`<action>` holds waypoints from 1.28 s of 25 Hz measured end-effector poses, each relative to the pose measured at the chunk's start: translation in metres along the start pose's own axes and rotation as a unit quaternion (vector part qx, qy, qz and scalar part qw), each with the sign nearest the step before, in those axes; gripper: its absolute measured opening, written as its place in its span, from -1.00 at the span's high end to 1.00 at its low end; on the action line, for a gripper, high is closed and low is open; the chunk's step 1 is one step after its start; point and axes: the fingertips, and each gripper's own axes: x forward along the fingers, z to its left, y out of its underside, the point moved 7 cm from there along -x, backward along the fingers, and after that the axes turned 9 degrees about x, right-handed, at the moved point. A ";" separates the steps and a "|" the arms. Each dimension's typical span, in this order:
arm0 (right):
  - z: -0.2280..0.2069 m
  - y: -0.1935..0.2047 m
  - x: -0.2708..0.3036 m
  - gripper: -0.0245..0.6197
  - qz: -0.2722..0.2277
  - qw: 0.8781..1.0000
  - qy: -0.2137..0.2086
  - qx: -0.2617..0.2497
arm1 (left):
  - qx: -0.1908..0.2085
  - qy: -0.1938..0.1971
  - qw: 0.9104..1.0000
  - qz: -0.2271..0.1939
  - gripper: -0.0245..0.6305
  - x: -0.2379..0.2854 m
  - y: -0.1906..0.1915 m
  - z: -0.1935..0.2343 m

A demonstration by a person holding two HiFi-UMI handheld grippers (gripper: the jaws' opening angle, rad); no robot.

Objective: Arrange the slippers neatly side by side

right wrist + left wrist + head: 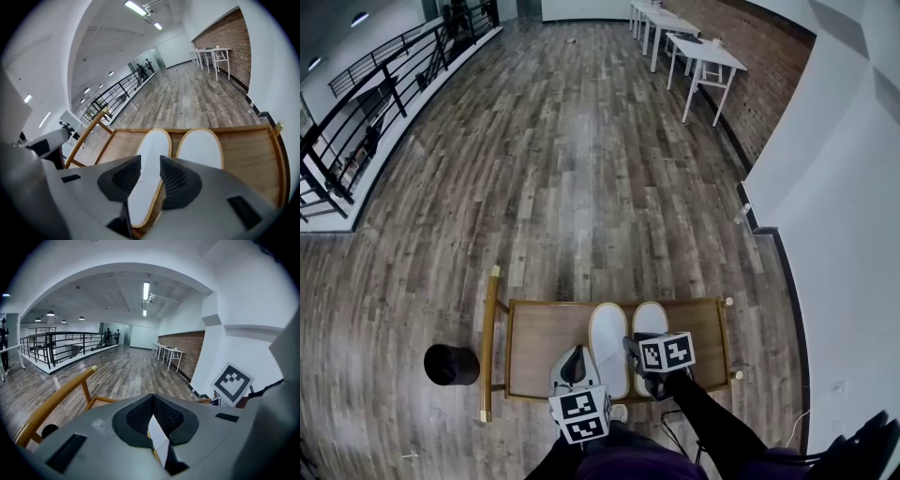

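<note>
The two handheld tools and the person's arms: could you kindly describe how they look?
Both the left tool and the right tool have smooth grey bodies, black ribbed pads and a white cube printed with black square markers. The person wears dark sleeves.

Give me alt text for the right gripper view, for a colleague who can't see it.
The right tongs stand open over the near end of the left white tan-rimmed slipper, which lies close beside its matching right slipper on a rimmed light wooden table.
</note>
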 end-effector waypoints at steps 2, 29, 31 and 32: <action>-0.011 -0.009 -0.015 0.61 -0.023 1.000 0.007 0.018 | -0.002 -0.002 1.000 0.001 0.93 -0.001 0.002 0.001; -0.085 0.007 -0.006 0.85 0.069 0.984 0.151 0.065 | 0.004 -0.007 1.000 0.006 0.93 -0.005 0.006 0.011; -0.082 0.007 -0.003 0.86 0.070 0.985 0.141 0.074 | 0.005 -0.006 1.000 0.006 0.93 -0.006 0.007 0.012; -0.080 0.007 -0.003 0.86 0.070 0.985 0.135 0.080 | 0.005 -0.006 1.000 0.006 0.93 -0.006 0.007 0.012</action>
